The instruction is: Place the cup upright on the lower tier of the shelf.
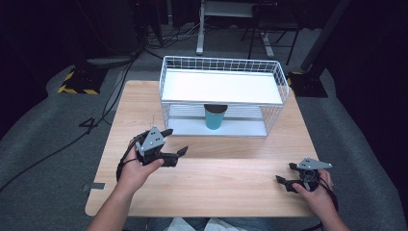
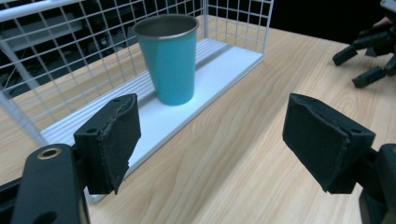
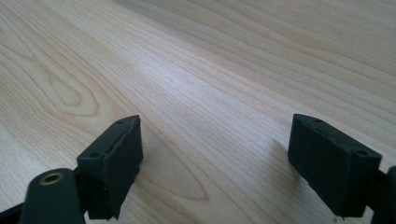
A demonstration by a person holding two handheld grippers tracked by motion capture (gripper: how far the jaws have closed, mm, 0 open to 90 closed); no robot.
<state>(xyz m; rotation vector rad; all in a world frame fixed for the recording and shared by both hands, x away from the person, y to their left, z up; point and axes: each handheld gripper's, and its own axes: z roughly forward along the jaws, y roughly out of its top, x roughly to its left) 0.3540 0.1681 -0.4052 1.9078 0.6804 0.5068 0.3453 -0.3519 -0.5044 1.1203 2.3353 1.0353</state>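
Note:
A teal cup (image 1: 214, 118) stands upright on the lower white shelf of a white wire basket rack (image 1: 221, 60) at the far side of the wooden table (image 1: 226, 180). My left gripper (image 1: 175, 141) hovers in front of the rack, left of the cup and apart from it, open with nothing between its jaws. In the left gripper view the cup (image 2: 170, 60) sits ahead behind the open jaws (image 2: 210, 126), beside the wire wall (image 2: 70, 60). My right gripper (image 1: 285, 172) rests low near the table's front right, open over bare wood (image 3: 215, 144). It also shows far off in the left gripper view (image 2: 348, 70).
The rack's upper white shelf (image 1: 221, 86) covers the cup from above. Cables (image 1: 57, 149) trail over the grey floor at the left. Two black-and-yellow striped bases (image 1: 77, 84) stand beyond the table's far corners. Bare wood lies between the two grippers.

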